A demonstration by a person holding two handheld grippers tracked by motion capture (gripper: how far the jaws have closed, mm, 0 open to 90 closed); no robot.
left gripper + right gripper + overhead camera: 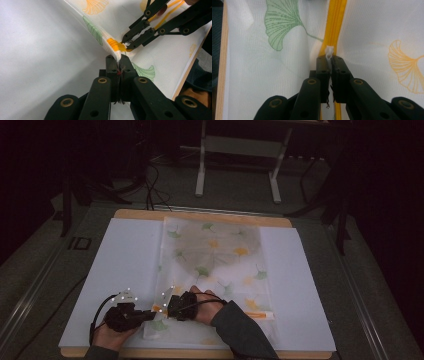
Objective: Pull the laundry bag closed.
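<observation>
Black tongs, brass rivets, black cables, dark sleeve

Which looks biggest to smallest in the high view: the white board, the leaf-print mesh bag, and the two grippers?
1. White board, the largest.
2. Leaf-print mesh bag, which lies on it.
3. Left gripper and right gripper: both small and much alike, so I would not rank them.

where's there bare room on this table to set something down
Bare white board left of the mesh bag, and the strip between the bag and the board's right edge. Crowded at the near edge: left gripper and right gripper both pinch the bag's zipper end.
</observation>
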